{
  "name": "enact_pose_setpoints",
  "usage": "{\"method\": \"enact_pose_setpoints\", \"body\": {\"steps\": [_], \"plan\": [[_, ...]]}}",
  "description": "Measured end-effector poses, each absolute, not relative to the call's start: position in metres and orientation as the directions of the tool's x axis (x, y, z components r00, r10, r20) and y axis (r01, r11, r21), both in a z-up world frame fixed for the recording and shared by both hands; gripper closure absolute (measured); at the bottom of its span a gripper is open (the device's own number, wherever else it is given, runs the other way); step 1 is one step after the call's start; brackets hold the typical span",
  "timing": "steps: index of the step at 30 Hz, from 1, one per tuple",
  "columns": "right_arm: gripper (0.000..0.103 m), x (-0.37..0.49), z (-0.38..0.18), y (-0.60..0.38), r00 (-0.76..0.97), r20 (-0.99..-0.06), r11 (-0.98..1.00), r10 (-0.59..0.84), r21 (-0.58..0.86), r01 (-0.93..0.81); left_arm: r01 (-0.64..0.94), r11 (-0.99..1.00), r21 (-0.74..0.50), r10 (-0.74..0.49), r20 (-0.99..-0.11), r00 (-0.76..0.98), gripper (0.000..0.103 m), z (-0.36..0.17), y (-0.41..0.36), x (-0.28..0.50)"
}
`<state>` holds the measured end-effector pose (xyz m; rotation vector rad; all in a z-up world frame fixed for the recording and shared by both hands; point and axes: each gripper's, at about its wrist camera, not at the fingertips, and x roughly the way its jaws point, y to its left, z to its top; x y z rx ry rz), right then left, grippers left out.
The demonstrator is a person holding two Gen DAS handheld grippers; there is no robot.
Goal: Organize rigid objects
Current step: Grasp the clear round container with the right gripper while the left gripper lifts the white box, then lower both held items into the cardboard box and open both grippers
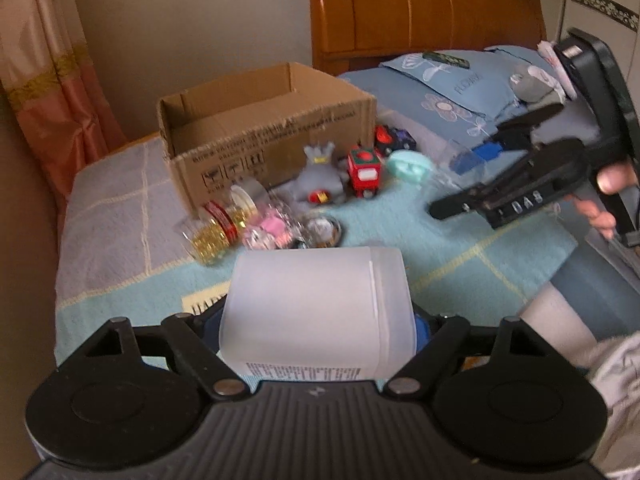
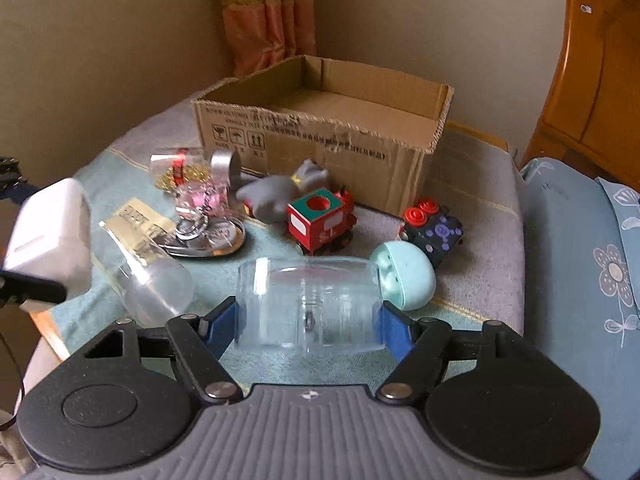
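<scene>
My left gripper [image 1: 318, 320] is shut on a frosted white plastic bottle [image 1: 316, 304], held above the blanket; the bottle also shows in the right wrist view [image 2: 48, 240]. My right gripper [image 2: 310, 316] is shut on a clear plastic jar [image 2: 308, 304], lying sideways between its blue pads; the right gripper also shows in the left wrist view [image 1: 472, 176]. An open cardboard box [image 2: 320, 136] stands behind the toys, also seen in the left wrist view [image 1: 264, 128].
On the blanket lie a red toy train [image 2: 320, 220], a grey toy figure [image 2: 280, 192], a dark toy car [image 2: 436, 232], a mint round toy [image 2: 404, 276], a clear bottle [image 2: 148, 272], a metal dish [image 2: 216, 240] and a bead jar [image 2: 180, 168]. A wooden headboard [image 1: 420, 8] stands behind.
</scene>
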<state>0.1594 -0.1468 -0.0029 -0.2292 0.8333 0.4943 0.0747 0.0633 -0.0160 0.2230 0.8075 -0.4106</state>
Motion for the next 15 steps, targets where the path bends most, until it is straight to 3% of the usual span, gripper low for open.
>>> {"method": "enact_pose_setpoints", "body": {"steps": [15], "plan": [[0.025,0.203,0.06,-0.148,0.61,-0.691,0.846,0.388,0.004,-0.534,0.366,0.925,0.104,-0.202,-0.679,0.705,0.02,0.042,0.05,0.182]]}}
